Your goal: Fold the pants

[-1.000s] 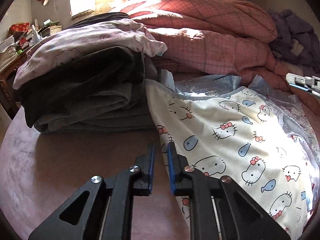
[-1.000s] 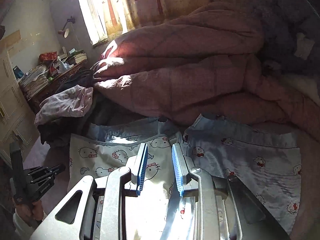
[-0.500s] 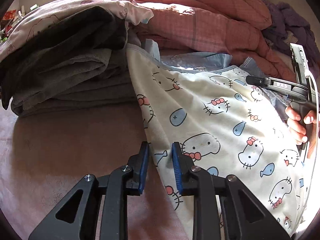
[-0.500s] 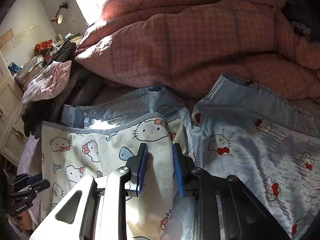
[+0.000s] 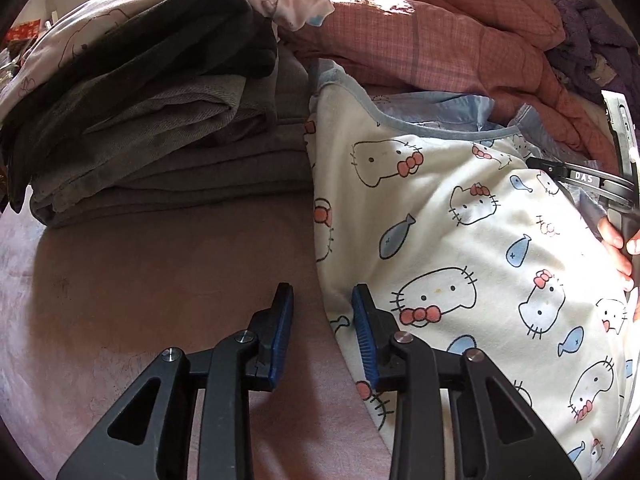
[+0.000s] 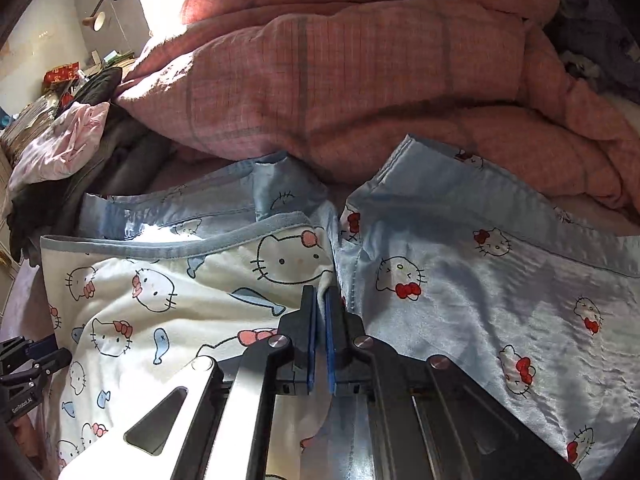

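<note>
- On the pink bedsheet (image 5: 160, 272), the cartoon-cat pants (image 5: 460, 240) lie spread below the red quilt (image 6: 360, 80), one leg showing its white inside, the other pale blue satin.
- Right gripper (image 6: 320, 300) has just been closing; its jaws now pinch fabric at the crotch seam, where the white and blue legs meet.
- Left gripper (image 5: 322, 312) stands part open, astride the white leg's outer edge, pads not yet pressing.
- Doing it well, I judge: clamp the left on that edge before lifting, then move both grips together so the leg folds flat, clear of the folded clothes stack (image 5: 160, 140).
- Hidden: how many layers the right pinches, and the hems beneath both grippers.
</note>
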`<state>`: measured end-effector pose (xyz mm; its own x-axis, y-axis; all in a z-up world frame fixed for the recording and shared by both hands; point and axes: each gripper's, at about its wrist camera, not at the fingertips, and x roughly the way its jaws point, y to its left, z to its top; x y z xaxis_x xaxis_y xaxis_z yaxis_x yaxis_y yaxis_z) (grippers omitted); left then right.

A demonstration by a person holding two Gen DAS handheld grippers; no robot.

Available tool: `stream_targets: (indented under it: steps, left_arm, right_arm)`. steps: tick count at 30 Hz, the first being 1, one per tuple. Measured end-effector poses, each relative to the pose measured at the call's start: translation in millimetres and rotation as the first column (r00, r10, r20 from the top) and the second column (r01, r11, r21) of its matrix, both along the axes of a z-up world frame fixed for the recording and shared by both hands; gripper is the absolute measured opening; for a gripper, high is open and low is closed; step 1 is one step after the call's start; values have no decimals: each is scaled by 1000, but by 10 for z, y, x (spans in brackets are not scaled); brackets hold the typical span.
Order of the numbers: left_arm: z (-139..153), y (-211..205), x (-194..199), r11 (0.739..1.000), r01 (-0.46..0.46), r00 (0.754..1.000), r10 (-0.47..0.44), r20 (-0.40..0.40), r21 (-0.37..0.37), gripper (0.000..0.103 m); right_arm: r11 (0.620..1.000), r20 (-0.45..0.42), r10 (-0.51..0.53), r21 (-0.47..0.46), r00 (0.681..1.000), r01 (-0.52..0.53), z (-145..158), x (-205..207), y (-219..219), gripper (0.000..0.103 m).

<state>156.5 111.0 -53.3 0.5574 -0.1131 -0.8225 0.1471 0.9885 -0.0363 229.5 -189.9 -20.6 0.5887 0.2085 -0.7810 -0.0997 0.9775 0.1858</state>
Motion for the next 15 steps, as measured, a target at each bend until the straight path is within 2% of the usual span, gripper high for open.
stream_targets:
  steps: [2,4,7,8,10,11,12,13,15]
  left_arm:
    - [27,34,-6,1000,6,1000,-6,12,-27,31]
    - [91,52,-53,1000,12,999,-11,50,-23,34]
    - [268,7,-146,1000,22,987,-20,159,-10,35]
    - [327,-17,-178,1000,21,978,-17,206,-16,35]
    - [469,-39,-201,998,0,943,19,332,-57,34]
    - [524,-68,-171,996,28,934,4,357,-83,34]
    - [553,-100,-96,993,60,937,-21,349,-101,27]
    - [563,-126,-6,992,68,944,-29,329,-108,13]
    - [529,-166,183,994,61,964,-36,263,-90,10]
  right_arm:
    - [999,25,3,38,1000,-4,23,-22,-39,3]
    - [995,70,-7,98,998,0,95,-79,-129,3]
    - [993,130,-42,119,991,26,215,-145,-196,3]
    - [993,161,-52,114,986,34,267,-178,-204,3]
    - [993,222,-51,113,974,26,375,-254,-199,5]
    - [992,249,-41,124,968,10,420,-298,-192,6]
    - [990,269,-20,140,963,-19,460,-341,-183,6]
    - [986,279,12,159,960,-58,489,-363,-150,6]
    - [976,266,76,177,961,-127,478,-349,-54,6]
